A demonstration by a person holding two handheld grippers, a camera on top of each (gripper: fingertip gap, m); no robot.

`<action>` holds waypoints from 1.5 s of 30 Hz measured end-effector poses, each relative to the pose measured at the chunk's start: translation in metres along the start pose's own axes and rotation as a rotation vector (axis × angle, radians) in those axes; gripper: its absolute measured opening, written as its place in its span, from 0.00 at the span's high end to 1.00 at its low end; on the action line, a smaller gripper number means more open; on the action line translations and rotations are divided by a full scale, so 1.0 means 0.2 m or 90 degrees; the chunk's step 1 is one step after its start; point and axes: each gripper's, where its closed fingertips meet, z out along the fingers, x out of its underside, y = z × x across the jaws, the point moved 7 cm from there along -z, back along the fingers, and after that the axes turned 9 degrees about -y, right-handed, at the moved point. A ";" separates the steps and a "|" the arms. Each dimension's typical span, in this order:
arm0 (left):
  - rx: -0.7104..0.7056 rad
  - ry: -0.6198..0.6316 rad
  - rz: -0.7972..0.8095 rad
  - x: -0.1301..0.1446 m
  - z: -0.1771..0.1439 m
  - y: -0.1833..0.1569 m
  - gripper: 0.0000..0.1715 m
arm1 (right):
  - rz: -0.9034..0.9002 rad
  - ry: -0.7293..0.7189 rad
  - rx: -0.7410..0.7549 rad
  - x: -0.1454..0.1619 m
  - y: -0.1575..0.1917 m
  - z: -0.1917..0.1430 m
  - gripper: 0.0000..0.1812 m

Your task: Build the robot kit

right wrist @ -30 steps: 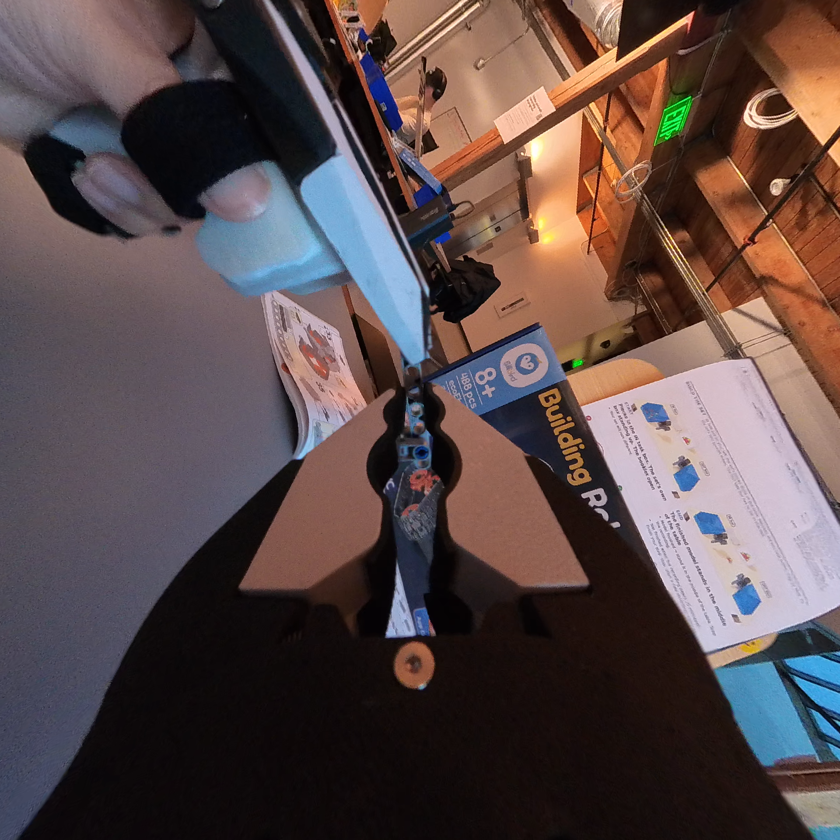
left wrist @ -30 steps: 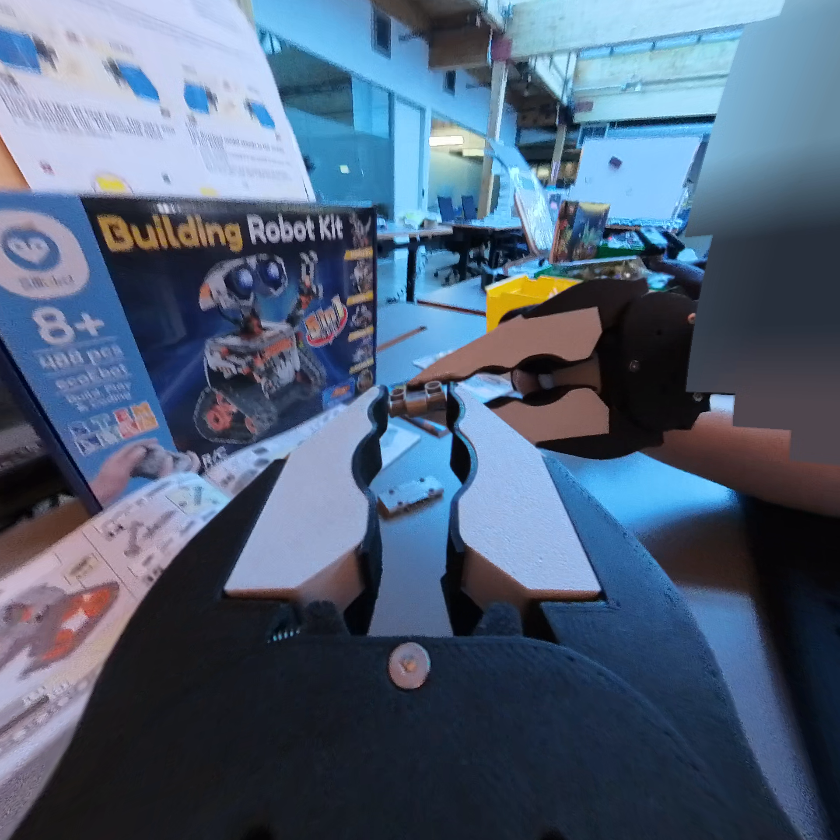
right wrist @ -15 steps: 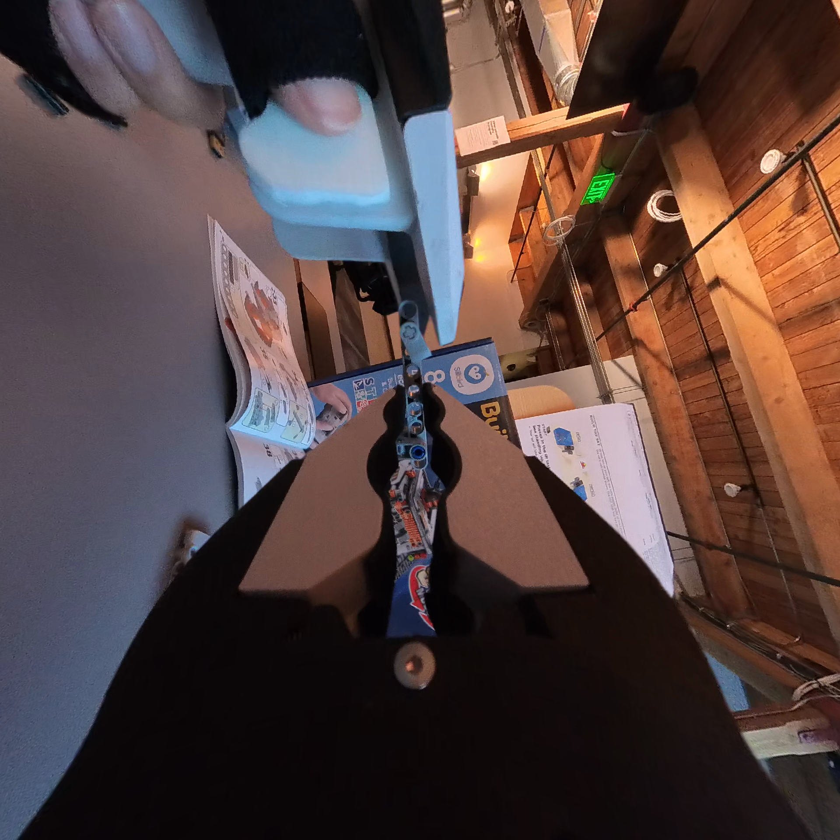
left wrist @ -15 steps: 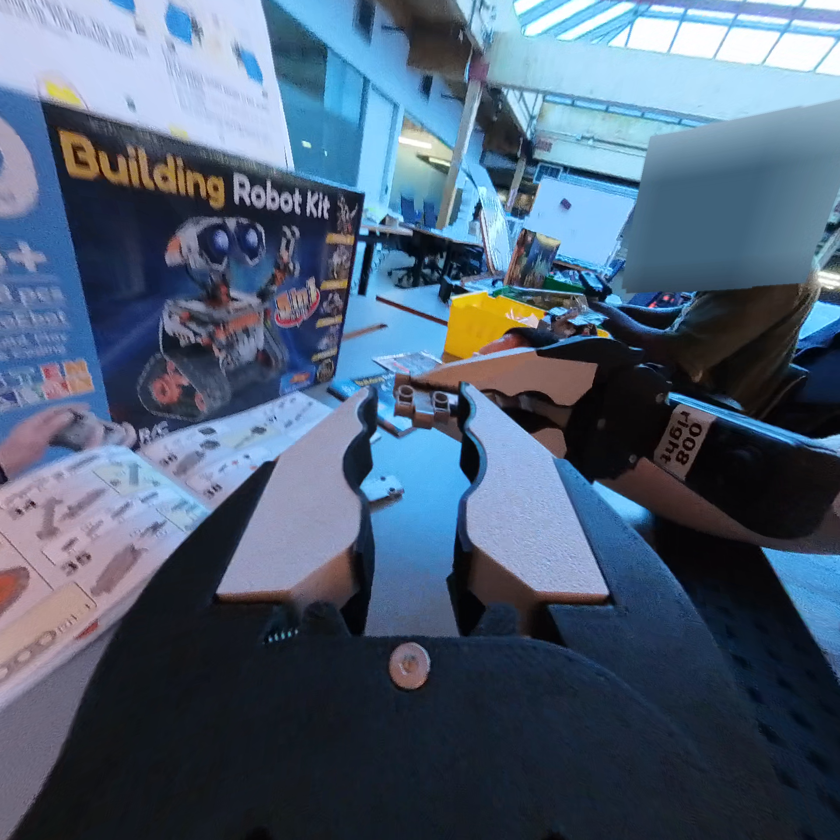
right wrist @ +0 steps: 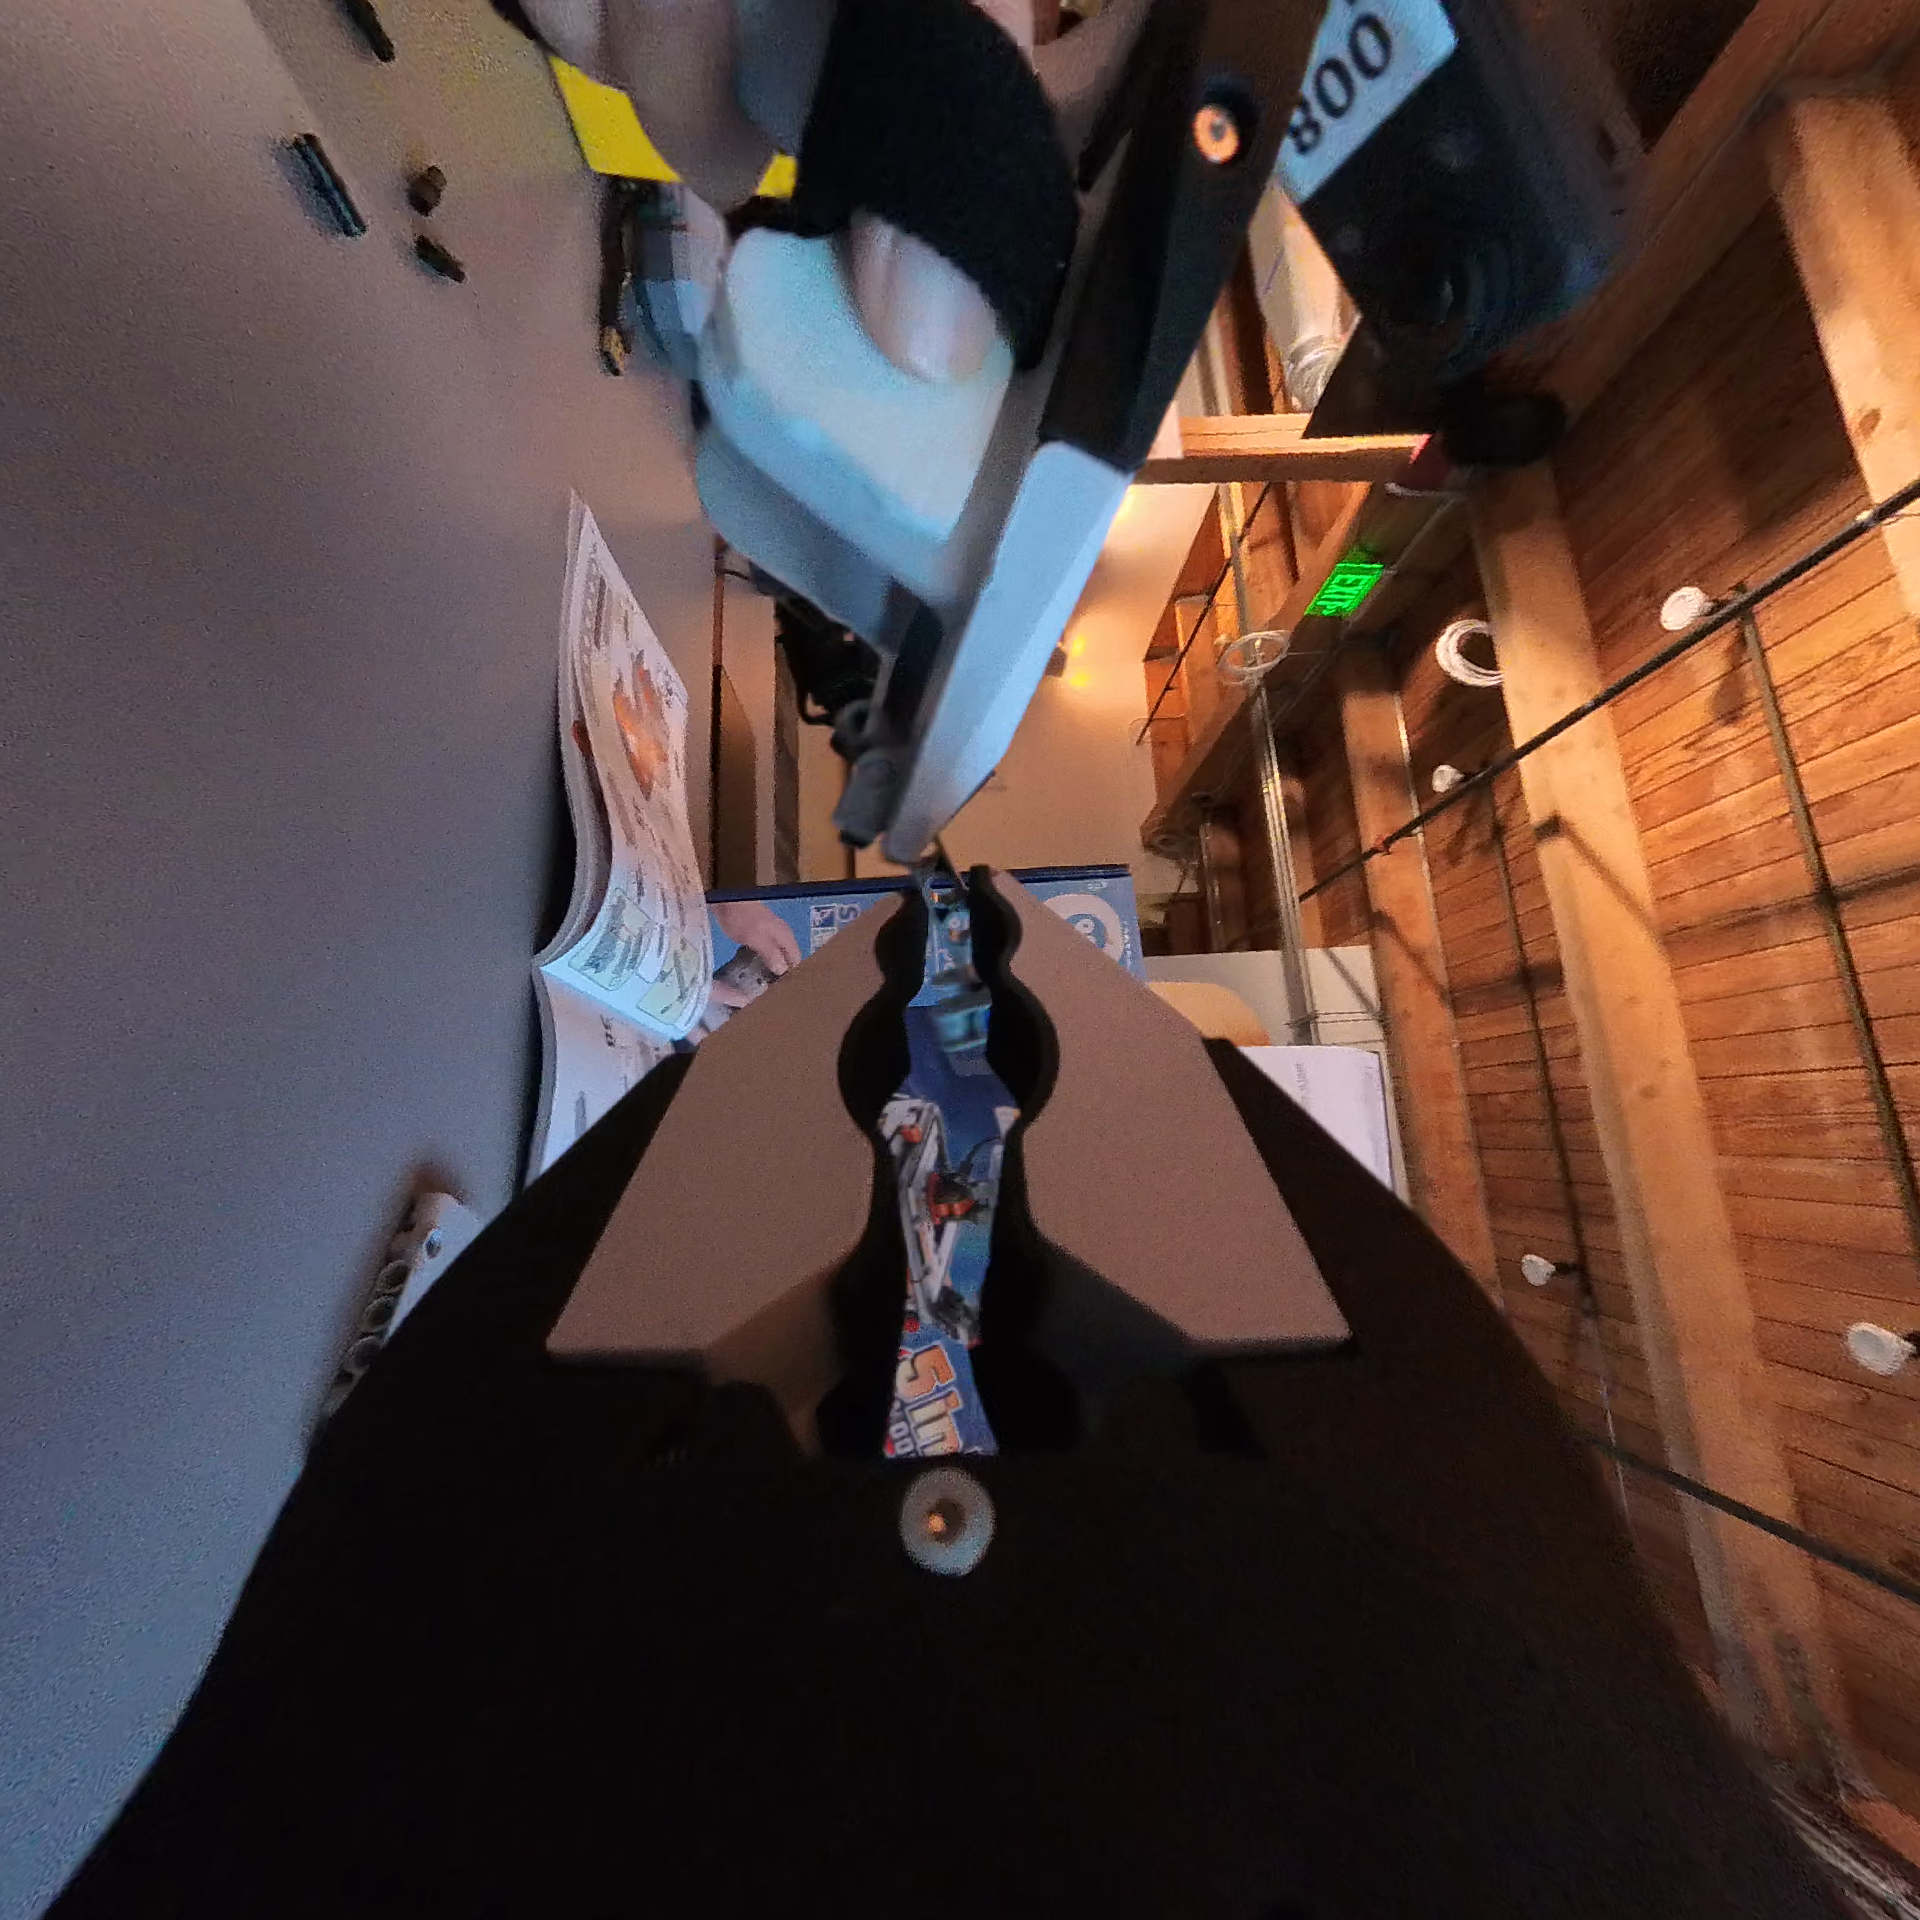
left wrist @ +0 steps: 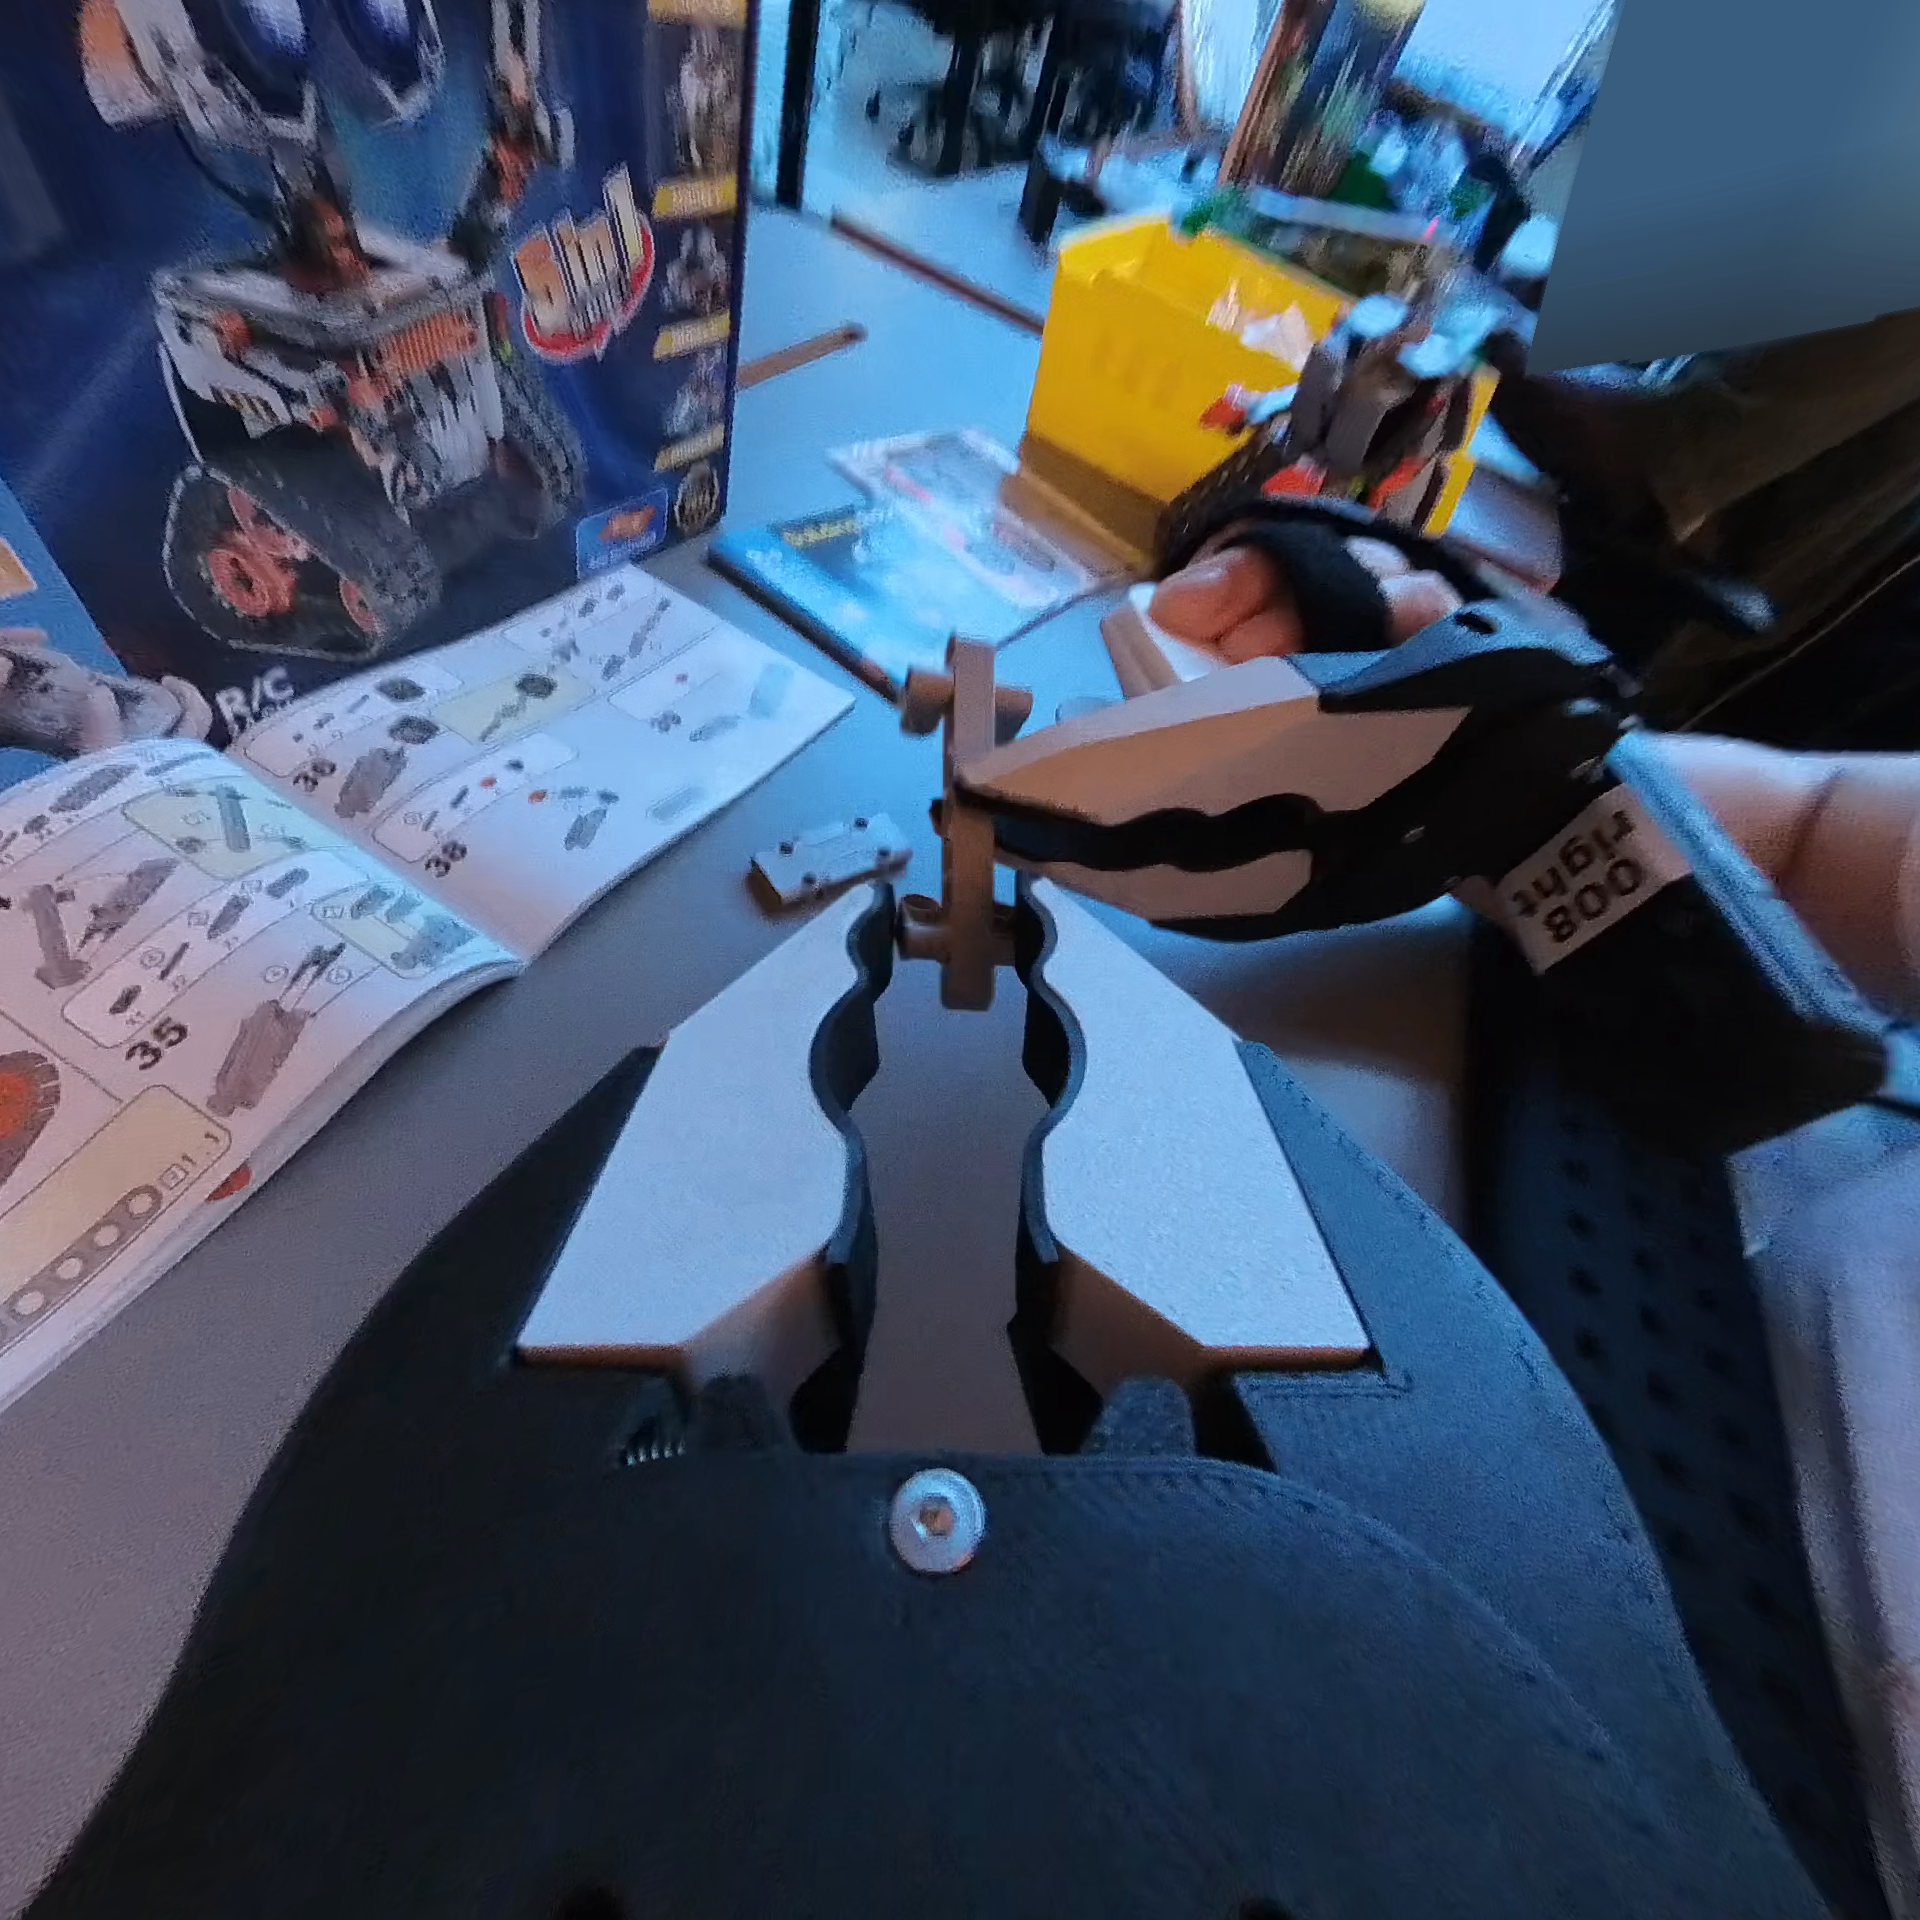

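The left gripper (left wrist: 956, 925) is closed down on the lower end of a small grey beam piece (left wrist: 968, 831), its tips pinching a short cross-pin there. The right gripper (left wrist: 961, 805), reaching in from 3 o'clock, is clamped flat on the same beam's middle, so the piece stands upright in the air, held by both. It looks light, stiff plastic, smooth enough to twist in the pads; I judge the flat sides of the beam the safer hold, not the round pins.

At 10 o'clock, just past the tips, a grey plate (left wrist: 829, 858) lies on the table (left wrist: 540, 1081); farther at 9 to 10 o'clock, an open instruction booklet (left wrist: 343, 831) and a blue kit box (left wrist: 364, 312).

The right wrist view shows the right gripper (right wrist: 951, 894) nearly closed on the thin piece, plus small dark parts (right wrist: 426, 192) at 11 o'clock, unseen in the left view. Only the left view shows a yellow bin (left wrist: 1164, 343) at 1 o'clock.
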 end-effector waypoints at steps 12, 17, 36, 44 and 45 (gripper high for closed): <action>-0.025 -0.137 0.195 -0.07 0.00 -0.09 0.80 | 0.115 0.005 0.050 0.03 -0.09 -0.02 0.96; -0.059 -0.086 0.209 -0.02 0.03 -0.07 0.87 | 0.097 0.001 0.022 0.05 -0.06 -0.02 0.96; -0.040 -0.081 0.112 -0.01 0.01 -0.01 0.80 | 0.073 0.028 -0.015 0.11 -0.02 -0.03 0.96; -0.051 -0.077 0.126 -0.01 0.02 -0.02 0.84 | 0.050 0.021 -0.025 0.08 -0.01 -0.02 0.96; -0.050 -0.078 0.121 -0.01 0.02 -0.02 0.84 | 0.049 0.021 -0.026 0.08 0.00 -0.02 0.96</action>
